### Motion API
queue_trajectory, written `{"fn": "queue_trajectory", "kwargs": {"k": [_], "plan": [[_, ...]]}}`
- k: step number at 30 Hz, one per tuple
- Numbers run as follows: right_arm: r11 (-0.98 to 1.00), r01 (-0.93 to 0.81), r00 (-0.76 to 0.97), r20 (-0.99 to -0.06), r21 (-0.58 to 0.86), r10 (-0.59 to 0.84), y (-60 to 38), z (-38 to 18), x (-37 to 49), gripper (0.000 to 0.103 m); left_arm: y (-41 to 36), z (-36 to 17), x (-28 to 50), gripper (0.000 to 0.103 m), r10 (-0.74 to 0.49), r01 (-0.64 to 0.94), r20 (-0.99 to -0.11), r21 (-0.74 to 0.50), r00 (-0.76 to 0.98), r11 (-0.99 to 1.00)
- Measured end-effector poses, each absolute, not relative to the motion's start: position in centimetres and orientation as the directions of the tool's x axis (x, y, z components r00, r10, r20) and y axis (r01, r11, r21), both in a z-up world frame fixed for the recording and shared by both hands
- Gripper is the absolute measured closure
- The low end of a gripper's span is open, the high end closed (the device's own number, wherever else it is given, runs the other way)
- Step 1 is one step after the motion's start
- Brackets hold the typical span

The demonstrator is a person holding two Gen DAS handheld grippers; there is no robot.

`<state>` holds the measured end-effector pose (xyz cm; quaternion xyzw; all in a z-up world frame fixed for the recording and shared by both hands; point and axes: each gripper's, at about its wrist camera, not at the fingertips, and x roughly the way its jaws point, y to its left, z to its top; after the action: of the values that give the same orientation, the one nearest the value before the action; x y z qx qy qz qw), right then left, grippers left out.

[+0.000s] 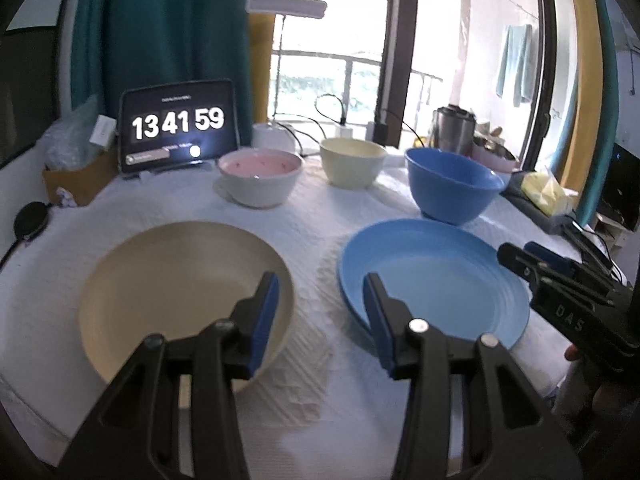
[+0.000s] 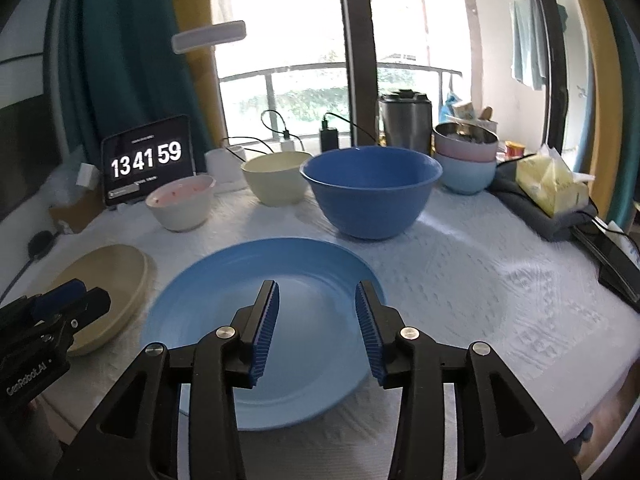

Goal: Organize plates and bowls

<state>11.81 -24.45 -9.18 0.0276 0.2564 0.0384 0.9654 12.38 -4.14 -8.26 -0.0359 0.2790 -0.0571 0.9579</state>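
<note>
Both grippers are empty and part-spread, nothing between the pads.

Right gripper (image 2: pixel 317 292) hangs over the blue plate (image 2: pixel 224 320), which fills lower centre of the right wrist view and lies flat on the white-clothed surface (image 2: pixel 480 280). Directly beyond the plate, upper centre, sits the blue bowl (image 2: pixel 370 196), upright and apart from it. The line gripper → plate → bowl runs straight up the frame, so the right hand is the nearer one for either blue piece.

Left gripper (image 1: pixel 320 292) sits over the gap between the two plates: cream plate (image 1: pixel 168 288) at lower left of the left wrist view, blue plate at lower right. Cream bowl (image 1: pixel 352 166) is at upper centre, pink-lined bowl (image 1: pixel 260 178) to its left. The left hand is nearer the cream plate.

Both plates are round, so there is no long axis and any point on the rim would do. They lie flat, so my guess is the next grasp needs a low approach at the near rim edge. Risk: the rim slides on the cloth instead of seating between the pads.
</note>
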Motion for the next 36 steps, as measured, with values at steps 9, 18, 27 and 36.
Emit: {"fn": "queue_trajectory", "kwargs": {"k": [9, 18, 27, 36], "plan": [[0.991, -0.115, 0.862, -0.489, 0.064, 0.132, -22.2, -8.6, 11.7, 0.061, -1.3, -8.0, 12.3, 0.057, -0.070, 0.020, -0.511, -0.102, 0.857, 0.995], [0.985, -0.167, 0.854, -0.491, 0.054, 0.172, -19.6, -8.1, 12.3, 0.060, 1.8, -8.1, 12.2, 0.057, -0.004, -0.055, -0.498, -0.104, 0.867, 0.993], [0.976, -0.215, 0.844, -0.495, 0.044, 0.208, -17.0, -8.0, 13.0, 0.060, 5.3, -8.5, 12.1, 0.057, 0.065, -0.136, -0.496, -0.110, 0.866, 0.985], [0.962, -0.269, 0.825, -0.505, 0.043, 0.253, -14.5, -8.2, 14.0, 0.060, 8.8, -9.0, 11.8, 0.057, 0.143, -0.225, -0.501, -0.108, 0.854, 0.968]]}}
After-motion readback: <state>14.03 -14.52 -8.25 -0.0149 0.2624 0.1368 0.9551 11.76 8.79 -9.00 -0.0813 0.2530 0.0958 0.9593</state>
